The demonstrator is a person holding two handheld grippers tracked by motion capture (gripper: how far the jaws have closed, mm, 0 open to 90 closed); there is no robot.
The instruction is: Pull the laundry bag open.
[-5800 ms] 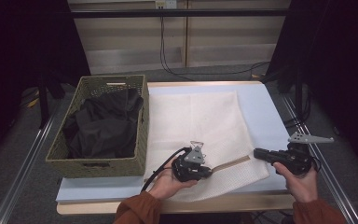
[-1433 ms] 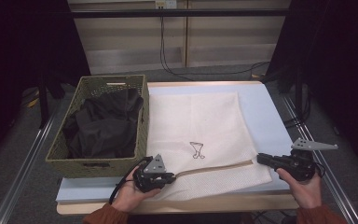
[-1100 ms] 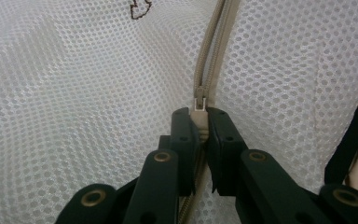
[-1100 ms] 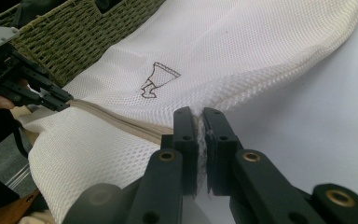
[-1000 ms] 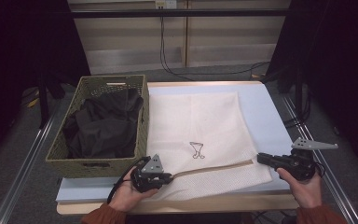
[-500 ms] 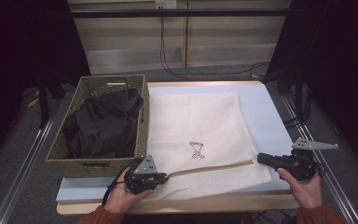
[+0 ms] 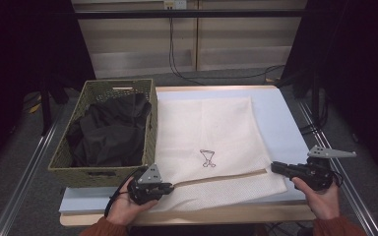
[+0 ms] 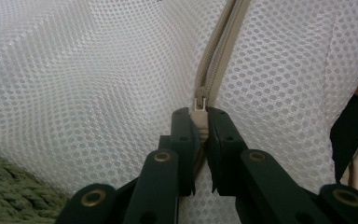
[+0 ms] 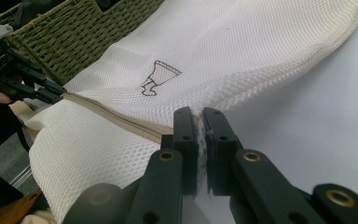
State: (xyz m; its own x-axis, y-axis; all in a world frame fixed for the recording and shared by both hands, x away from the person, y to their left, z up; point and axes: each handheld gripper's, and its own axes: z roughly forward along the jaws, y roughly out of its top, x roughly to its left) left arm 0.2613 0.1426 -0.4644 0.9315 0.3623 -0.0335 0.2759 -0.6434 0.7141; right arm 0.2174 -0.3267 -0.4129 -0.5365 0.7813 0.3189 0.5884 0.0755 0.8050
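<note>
Left tongs pulled leftward, zipper pull (close-up) clamped

A white mesh bag lies flat on the table. The left gripper and right gripper meet its near corners. Beside it, a basket holds dark clothes.

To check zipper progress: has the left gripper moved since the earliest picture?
Yes. The left gripper, shut on the beige zipper pull, moved left along the white mesh bag, toward the green woven basket.
</note>
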